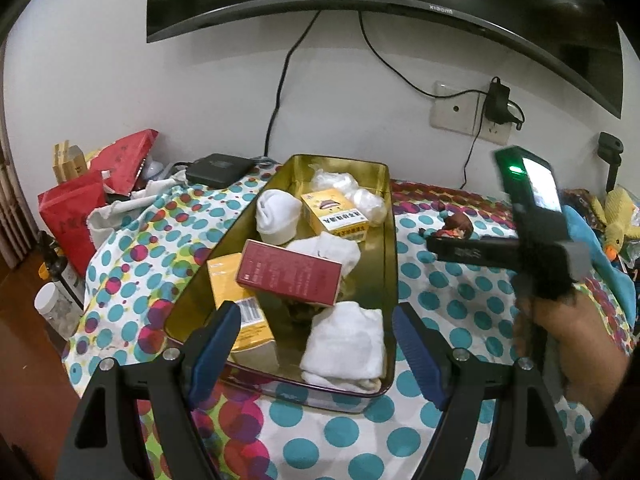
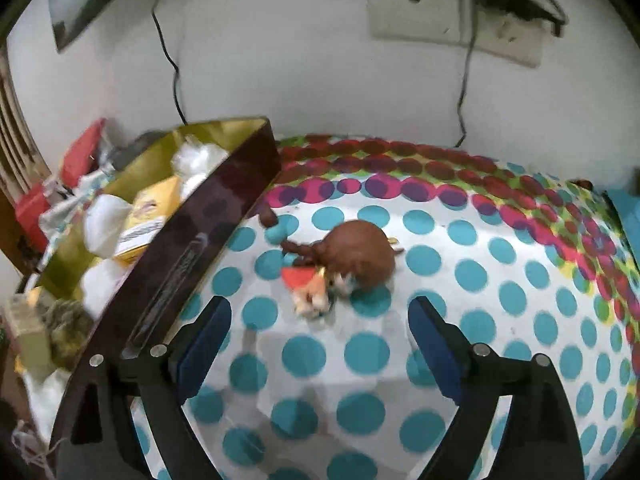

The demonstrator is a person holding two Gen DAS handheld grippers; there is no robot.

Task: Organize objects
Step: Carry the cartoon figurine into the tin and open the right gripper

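The right gripper (image 2: pixel 320 344) hangs over the dotted bedspread (image 2: pixel 500 288) with its jaws spread wide and nothing between them, lined up on the small brown-haired doll (image 2: pixel 352 260) that lies just ahead, near the gold tin (image 2: pixel 168 264) and just off its long right wall. The left gripper (image 1: pixel 316 344) is spread too, empty, poised over the near end of the tin (image 1: pixel 390 240).

That tin already holds a lot — rolled white socks (image 1: pixel 278 216), a folded white cloth (image 1: pixel 344 344), yellow boxes (image 1: pixel 334 214) and a red box (image 1: pixel 288 272) lying slantwise across them.

The likely trouble is the doll itself. It is lumpy, with a round head and loose bits trailing toward the tin, so a pinch on the hair or skirt alone could let it swing or slip out on the way over. The picture here is blurred, so I cannot tell which part faces the fingers. The bedspread is soft; pressing down could bunch the cloth into the jaws with the doll.

Second risk — the tin's wall stands close on the left, and a low carry could knock its rim or shift it. Inside, free room looks scarce; dropping the doll on the tilted red box may leave it perched, or tip the box.
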